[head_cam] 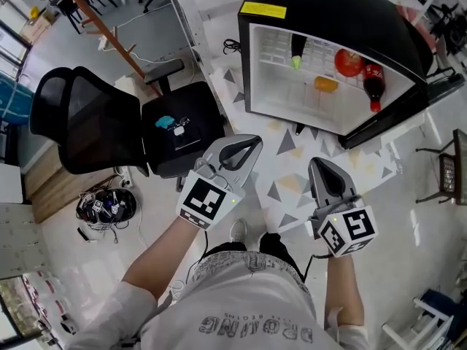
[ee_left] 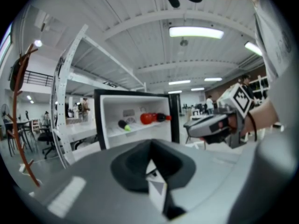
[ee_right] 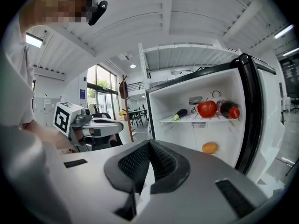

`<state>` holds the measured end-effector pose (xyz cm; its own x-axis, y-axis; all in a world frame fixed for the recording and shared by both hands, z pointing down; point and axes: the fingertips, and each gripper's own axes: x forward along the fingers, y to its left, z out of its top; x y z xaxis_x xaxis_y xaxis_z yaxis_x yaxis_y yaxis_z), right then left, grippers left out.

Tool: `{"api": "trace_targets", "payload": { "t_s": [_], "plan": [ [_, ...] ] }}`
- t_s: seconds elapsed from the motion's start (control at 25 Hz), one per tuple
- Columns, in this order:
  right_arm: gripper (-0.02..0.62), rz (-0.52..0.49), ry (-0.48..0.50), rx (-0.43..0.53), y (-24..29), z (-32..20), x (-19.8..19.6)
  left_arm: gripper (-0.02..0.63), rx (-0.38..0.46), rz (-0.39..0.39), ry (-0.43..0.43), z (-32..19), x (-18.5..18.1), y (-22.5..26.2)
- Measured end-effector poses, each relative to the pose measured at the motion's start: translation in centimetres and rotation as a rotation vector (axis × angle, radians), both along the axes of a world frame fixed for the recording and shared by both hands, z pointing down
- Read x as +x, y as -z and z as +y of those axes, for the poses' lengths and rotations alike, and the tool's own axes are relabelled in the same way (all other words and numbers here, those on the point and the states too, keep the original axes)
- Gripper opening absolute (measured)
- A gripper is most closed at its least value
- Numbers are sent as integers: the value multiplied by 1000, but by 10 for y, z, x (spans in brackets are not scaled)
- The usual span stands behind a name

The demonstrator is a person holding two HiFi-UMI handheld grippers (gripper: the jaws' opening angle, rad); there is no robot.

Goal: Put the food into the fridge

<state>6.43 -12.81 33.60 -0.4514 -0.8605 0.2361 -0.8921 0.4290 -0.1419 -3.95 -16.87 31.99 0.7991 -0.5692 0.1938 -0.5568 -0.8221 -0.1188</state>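
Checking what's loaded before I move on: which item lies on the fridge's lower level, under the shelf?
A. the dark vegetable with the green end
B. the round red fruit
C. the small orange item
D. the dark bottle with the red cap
C: in the right gripper view the orange item lies alone below the shelf of the fridge, while the red fruit, the bottle and the dark vegetable lie on that shelf.

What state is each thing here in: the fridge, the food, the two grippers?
Fridge: door open.
Eggplant: lying on the upper shelf.
Red fruit: on the upper shelf.
Cola bottle: lying on the upper shelf, capped.
Orange fruit: lower down in the fridge.
Left gripper: shut, empty.
Right gripper: shut, empty.
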Motion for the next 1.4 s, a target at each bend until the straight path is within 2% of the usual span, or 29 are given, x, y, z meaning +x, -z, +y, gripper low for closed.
{"api": "trace_targets", "payload": {
  "t_s": [0.4, 1.4],
  "plan": [
    [2, 8, 15, -17, -2, 7, -8, 6, -19, 18, 15, 9, -14, -7],
    [2, 8, 25, -20, -5, 9, -5, 6, -36, 5, -21, 17, -3, -16]
  ]
}}
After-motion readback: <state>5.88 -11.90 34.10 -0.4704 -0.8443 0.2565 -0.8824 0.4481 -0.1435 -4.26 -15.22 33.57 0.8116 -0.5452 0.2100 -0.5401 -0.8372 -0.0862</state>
